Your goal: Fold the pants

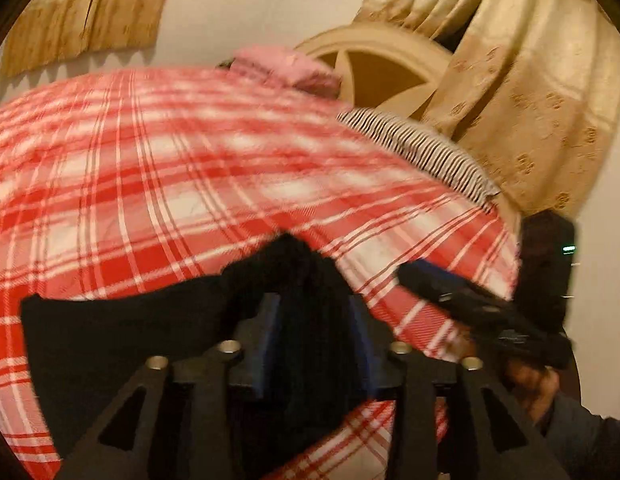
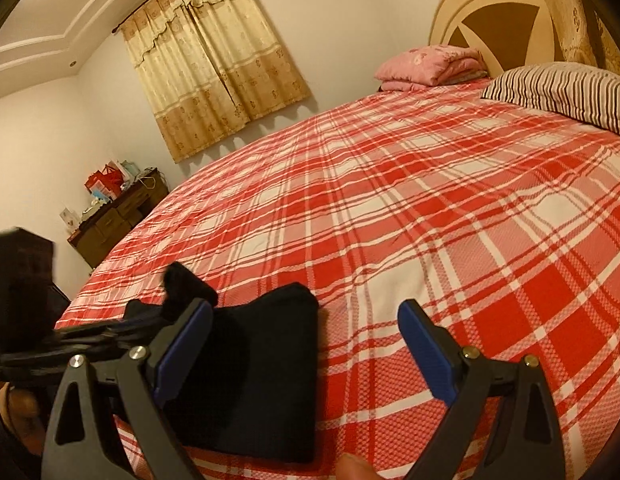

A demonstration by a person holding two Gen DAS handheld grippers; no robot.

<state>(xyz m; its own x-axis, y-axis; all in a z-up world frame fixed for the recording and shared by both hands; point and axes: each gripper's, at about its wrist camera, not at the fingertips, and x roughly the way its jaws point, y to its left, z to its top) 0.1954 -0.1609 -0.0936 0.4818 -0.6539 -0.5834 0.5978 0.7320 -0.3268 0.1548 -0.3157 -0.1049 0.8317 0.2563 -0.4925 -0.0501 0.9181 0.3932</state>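
Black pants lie folded into a thick pad on the red plaid bed, near its front edge. In the left wrist view the pants spread to the left, and a bunched peak of them rises between the blue pads of my left gripper. Those jaws stand partly apart, with the cloth loose between them. From the right wrist view the left gripper sits at the pants' left end. My right gripper is wide open above the pants' right edge and holds nothing. It also shows as the right gripper beside the left one.
A striped pillow and a folded pink blanket lie at the head of the bed by the cream headboard. A dark dresser with clutter stands against the left wall. Beige curtains hang behind the bed.
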